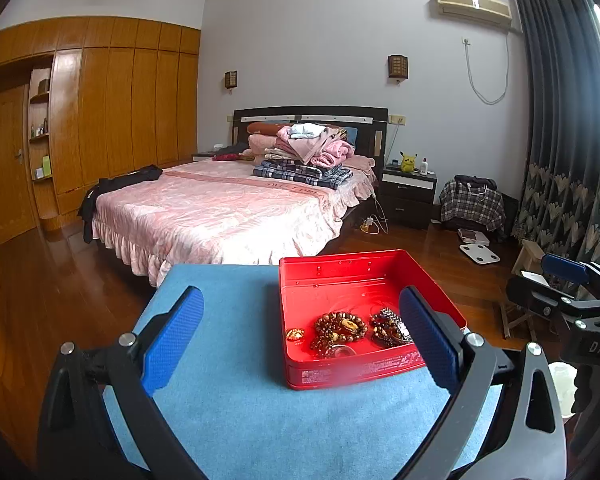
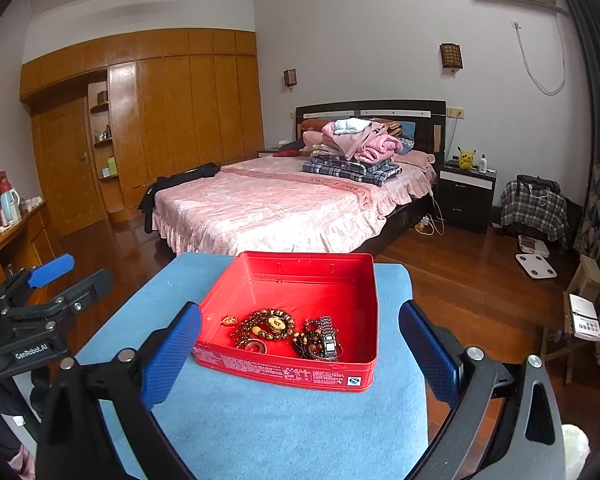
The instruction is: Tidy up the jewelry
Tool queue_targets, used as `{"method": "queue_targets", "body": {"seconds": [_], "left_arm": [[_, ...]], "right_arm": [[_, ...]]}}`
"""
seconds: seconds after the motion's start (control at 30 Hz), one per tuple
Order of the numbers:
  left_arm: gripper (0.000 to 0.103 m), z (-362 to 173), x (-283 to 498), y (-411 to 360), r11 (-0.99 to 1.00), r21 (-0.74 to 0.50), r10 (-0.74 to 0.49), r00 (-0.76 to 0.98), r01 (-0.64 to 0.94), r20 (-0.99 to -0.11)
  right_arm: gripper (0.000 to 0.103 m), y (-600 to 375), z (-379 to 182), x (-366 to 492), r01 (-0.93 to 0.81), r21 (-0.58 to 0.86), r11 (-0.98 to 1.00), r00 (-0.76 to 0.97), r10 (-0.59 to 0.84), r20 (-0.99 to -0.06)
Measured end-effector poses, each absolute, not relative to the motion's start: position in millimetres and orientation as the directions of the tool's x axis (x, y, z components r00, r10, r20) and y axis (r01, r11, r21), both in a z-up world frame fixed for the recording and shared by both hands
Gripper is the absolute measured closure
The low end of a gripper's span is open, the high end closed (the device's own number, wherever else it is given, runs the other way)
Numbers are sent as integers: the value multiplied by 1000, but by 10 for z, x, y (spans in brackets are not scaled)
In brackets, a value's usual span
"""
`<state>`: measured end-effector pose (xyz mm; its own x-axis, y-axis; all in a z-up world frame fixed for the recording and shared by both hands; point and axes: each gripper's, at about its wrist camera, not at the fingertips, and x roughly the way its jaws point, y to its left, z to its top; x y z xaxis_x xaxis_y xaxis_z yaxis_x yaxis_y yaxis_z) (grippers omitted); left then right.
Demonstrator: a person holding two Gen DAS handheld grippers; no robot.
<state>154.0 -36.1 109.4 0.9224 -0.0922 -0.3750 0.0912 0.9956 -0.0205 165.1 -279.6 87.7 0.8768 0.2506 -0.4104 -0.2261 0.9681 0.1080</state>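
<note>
A red tin box [image 1: 328, 270] [image 2: 364, 280] stands open on a blue cloth-covered table [image 1: 228, 400] [image 2: 280, 420]. Inside it lie brown bead bracelets [image 1: 342, 326] [image 2: 268, 326], a small gold ring [image 1: 295, 334] [image 2: 229, 320] and a metal-link watch band [image 1: 396, 322] [image 2: 329, 342]. My left gripper [image 1: 300, 338] is open and empty, held above the table's near left part. My right gripper [image 2: 300, 350] is open and empty, its pads either side of the box's near edge. Each gripper shows at the edge of the other's view: the right one [image 1: 572, 300], the left one [image 2: 40, 300].
A bed [image 1: 228, 208] with a pink cover and folded clothes stands behind the table. A wooden wardrobe [image 1: 112, 104] lines the left wall. A nightstand [image 1: 408, 192], a scale [image 1: 479, 254] on the wooden floor and a small stool [image 2: 580, 312] are to the right.
</note>
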Motion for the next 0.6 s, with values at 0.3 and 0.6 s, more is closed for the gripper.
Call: {"method": "queue_targets", "body": {"seconds": [0.3, 0.6], "left_arm": [[8, 1118, 1520, -368, 996, -17, -89, 925, 89, -370], [8, 1129, 1507, -387, 996, -17, -90, 925, 89, -370]], "right_arm": [[6, -2779, 884, 1629, -229, 108, 967, 875, 253, -412], [6, -2777, 885, 1629, -229, 108, 967, 875, 253, -413]]}}
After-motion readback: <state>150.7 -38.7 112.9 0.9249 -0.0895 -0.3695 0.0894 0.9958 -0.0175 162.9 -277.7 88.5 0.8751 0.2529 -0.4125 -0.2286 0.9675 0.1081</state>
